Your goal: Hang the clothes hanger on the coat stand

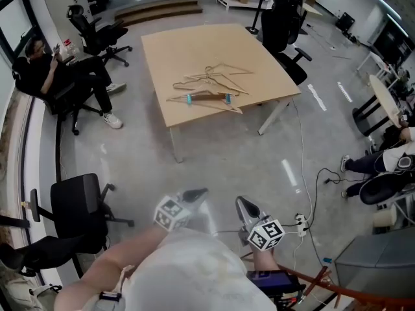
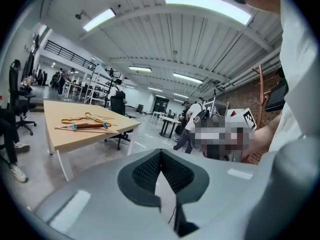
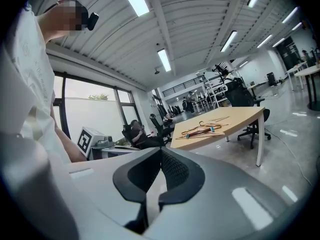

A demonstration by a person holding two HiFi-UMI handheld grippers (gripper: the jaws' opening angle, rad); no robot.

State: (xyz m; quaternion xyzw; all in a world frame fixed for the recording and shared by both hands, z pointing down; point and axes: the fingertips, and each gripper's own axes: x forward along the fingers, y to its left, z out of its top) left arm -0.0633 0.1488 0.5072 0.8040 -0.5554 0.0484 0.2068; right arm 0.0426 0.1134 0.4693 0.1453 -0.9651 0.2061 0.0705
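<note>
Several clothes hangers lie in a loose heap on a tan table some way ahead; one has a wooden bar with blue clips. The same heap shows in the left gripper view as hangers and in the right gripper view as hangers. My left gripper and right gripper hang side by side over bare floor, far short of the table. Both are shut and hold nothing, as the left gripper and the right gripper show in their own views. I cannot make out a coat stand for certain.
A person sits on a black chair at the left. Another black office chair stands near my left side, and one more chair by the table's right edge. Cables and a power strip lie on the floor at the right.
</note>
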